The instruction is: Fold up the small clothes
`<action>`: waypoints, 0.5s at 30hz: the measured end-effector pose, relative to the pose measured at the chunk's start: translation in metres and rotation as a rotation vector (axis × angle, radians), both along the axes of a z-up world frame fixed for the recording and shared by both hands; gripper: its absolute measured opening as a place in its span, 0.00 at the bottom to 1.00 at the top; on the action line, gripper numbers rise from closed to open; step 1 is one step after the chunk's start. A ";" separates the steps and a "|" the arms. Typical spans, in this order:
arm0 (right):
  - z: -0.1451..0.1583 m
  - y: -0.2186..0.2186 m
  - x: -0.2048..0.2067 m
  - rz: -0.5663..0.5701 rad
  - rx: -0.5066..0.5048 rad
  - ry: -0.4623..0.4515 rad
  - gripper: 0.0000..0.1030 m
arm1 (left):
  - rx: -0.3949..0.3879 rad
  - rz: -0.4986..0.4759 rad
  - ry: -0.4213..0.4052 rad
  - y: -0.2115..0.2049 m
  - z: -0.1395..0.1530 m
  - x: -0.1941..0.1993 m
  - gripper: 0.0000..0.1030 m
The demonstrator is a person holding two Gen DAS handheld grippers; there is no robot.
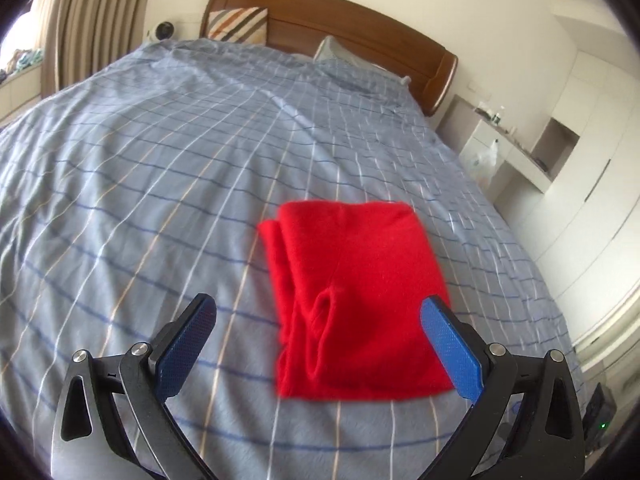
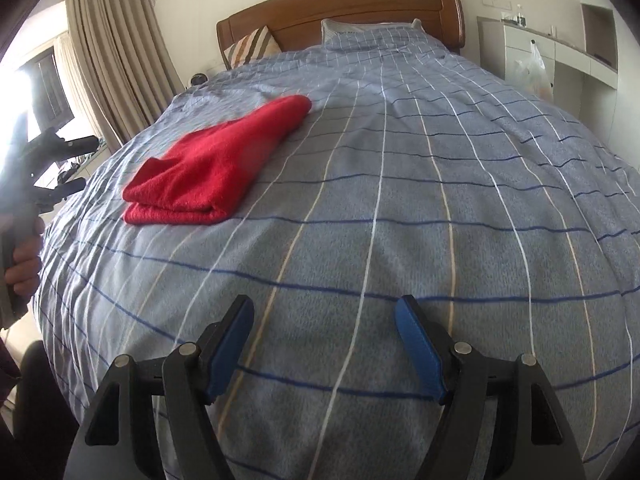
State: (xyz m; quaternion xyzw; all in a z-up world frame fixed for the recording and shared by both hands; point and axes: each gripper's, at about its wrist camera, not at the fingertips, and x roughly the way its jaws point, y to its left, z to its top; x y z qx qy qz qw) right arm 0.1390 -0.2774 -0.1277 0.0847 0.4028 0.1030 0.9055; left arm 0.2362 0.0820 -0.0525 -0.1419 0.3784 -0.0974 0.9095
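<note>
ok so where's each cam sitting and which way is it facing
Left wrist: on the left gripper, looking up the bed at the folded red garment close ahead; open blue fingers show.
Right wrist: on the right gripper, facing the headboard; open fingers and the person's left hand show.
Shared: garment, blue checked bedcover, headboard.

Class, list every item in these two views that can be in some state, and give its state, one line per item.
red garment: folded in layers, lying flat on the bed, ungripped.
left gripper: open, empty, just short of the garment.
right gripper: open, empty, over bare cover.
bed cover: spread out, lightly wrinkled.
curtains: drawn aside, window uncovered.
striped cushion: upright against the headboard.
</note>
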 end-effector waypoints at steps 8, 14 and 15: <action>0.044 0.012 0.109 0.104 0.270 -0.001 0.85 | 0.105 -0.017 0.278 -0.007 -0.078 0.070 0.99; 0.007 0.047 0.228 0.127 0.470 0.198 0.86 | 0.074 -0.041 0.308 -0.006 -0.081 0.082 0.99; -0.002 0.054 0.243 0.114 0.486 0.239 0.86 | 0.068 -0.046 0.315 -0.008 -0.082 0.085 0.99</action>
